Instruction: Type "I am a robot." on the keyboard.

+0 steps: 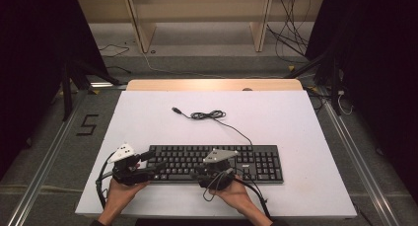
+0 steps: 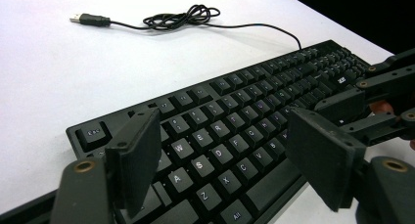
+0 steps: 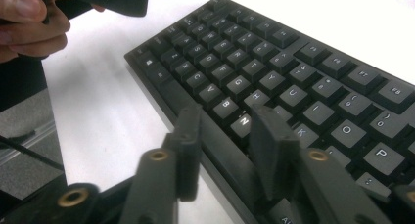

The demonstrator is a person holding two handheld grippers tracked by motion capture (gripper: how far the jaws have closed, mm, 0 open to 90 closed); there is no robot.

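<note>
A black keyboard (image 1: 246, 159) (image 2: 235, 111) (image 3: 293, 67) lies along the near part of the white table (image 1: 276, 117). Its thin cable (image 1: 207, 115) (image 2: 181, 17) is coiled behind it and ends in a loose USB plug (image 1: 175, 109) (image 2: 88, 19). My left gripper (image 1: 154, 165) (image 2: 222, 136) is at the keyboard's left end, open, its jaws wide apart above the letter keys. My right gripper (image 1: 206, 170) (image 3: 222, 121) is at the middle of the front edge. Its jaws stand narrowly apart, one in front of the edge, one over the bottom key rows.
The left hand (image 3: 29, 18) and its gripper show at the top left of the right gripper view. The right gripper's linkage (image 2: 381, 101) shows at the right of the left gripper view. Bare white table lies behind and right of the keyboard. Metal rails (image 1: 44, 162) flank the table.
</note>
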